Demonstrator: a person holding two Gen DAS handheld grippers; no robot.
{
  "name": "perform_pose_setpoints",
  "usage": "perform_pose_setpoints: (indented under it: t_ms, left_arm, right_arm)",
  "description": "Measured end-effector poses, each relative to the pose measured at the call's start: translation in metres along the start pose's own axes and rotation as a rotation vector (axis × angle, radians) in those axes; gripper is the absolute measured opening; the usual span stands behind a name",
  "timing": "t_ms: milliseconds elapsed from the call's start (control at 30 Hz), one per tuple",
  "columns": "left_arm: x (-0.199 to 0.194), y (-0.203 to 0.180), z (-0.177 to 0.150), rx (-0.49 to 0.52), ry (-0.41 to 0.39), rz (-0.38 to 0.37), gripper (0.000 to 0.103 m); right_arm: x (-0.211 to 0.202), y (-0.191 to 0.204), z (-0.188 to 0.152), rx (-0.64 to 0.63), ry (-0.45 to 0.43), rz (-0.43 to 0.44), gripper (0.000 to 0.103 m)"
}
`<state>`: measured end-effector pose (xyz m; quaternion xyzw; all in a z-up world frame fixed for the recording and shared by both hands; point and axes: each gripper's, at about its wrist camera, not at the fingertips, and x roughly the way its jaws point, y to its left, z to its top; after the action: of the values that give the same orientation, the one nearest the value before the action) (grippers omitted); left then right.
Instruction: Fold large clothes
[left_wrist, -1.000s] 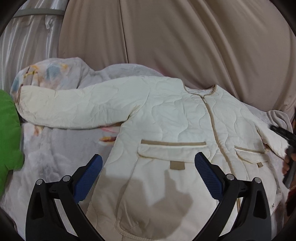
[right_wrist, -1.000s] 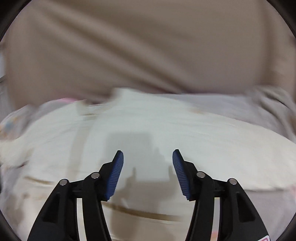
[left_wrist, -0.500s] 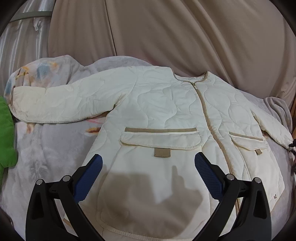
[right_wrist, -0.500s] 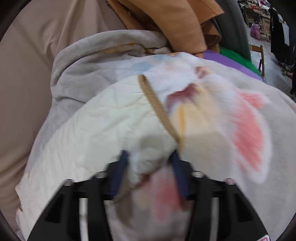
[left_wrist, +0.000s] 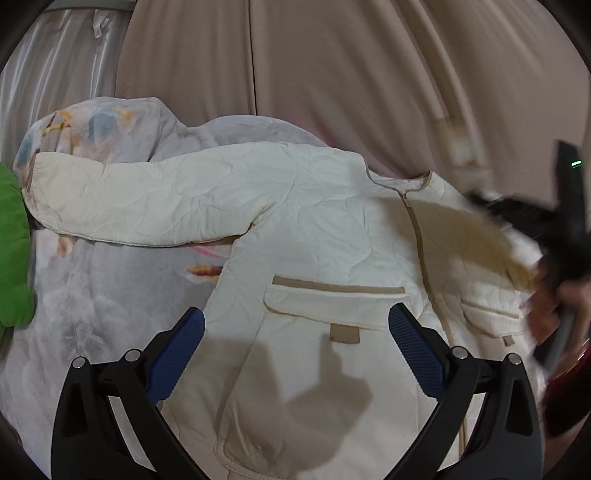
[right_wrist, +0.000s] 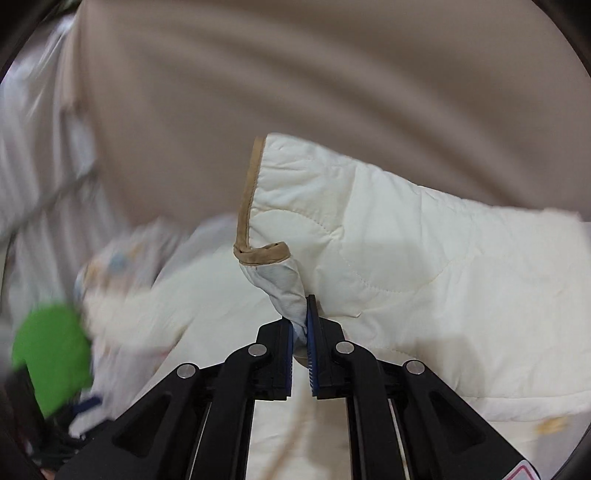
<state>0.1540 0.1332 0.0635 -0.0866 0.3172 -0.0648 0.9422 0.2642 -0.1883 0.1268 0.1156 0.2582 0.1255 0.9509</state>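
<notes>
From the left wrist view we see the whole cream quilted jacket (left_wrist: 314, 236) spread front-up on a grey printed blanket (left_wrist: 110, 295), one sleeve stretched out toward a green cushion (left_wrist: 11, 251) at the frame's left edge, tan curtains (left_wrist: 369, 74) hanging behind; this view alone shows the flap pockets and the tan-trimmed zip line. At its right edge the right hand-held gripper (left_wrist: 535, 221) appears only as a dark blur over the jacket's other sleeve, with part of a hand (left_wrist: 565, 306) below it. The right wrist view gives what the left cannot: the sleeve cuff (right_wrist: 266, 254) close up, its tan binding curled over, lifted clear of the jacket body beneath. There the right hand-held gripper (right_wrist: 300, 325) has just closed to a narrow gap, and its blue pads pinch a twist of the cuff's pale lining. The left hand-held gripper (left_wrist: 295, 350) stands spread wide above the jacket's lower front, with nothing between its blue pads (left_wrist: 177, 354).
</notes>
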Motion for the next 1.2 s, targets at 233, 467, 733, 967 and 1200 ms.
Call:
perform_pose_setpoints:
  t_ms: [233,467,733,967,1200]
  left_arm:
    - [0.033,0.012,0.020,-0.093,0.112,-0.133,0.098]
    - [0.113,-0.016,0.030,-0.180,0.341,-0.331,0.098]
    - [0.150,-0.055,0.040,-0.092,0.360,-0.288,0.045]
    - [0.126,-0.055,0.104,0.007,0.162,-0.252,0.009]
    - [0.133,-0.048,0.152,0.109,-0.015,-0.141,0.009]
  right_arm:
    - [0.070,0.087,-0.072,-0.173,0.227,0.018,0.031]
    - [-0.024,-0.017,-0.106,0.039,0.137,-0.072,0.051]
    - [-0.090,-0.164,-0.127,0.459,0.055,-0.173,0.054]
    - [-0.073,-0.208,-0.108,0.665,-0.010,-0.112,0.054]
    - [-0.071,-0.188,-0.076,0.572,-0.129,-0.062,0.018]
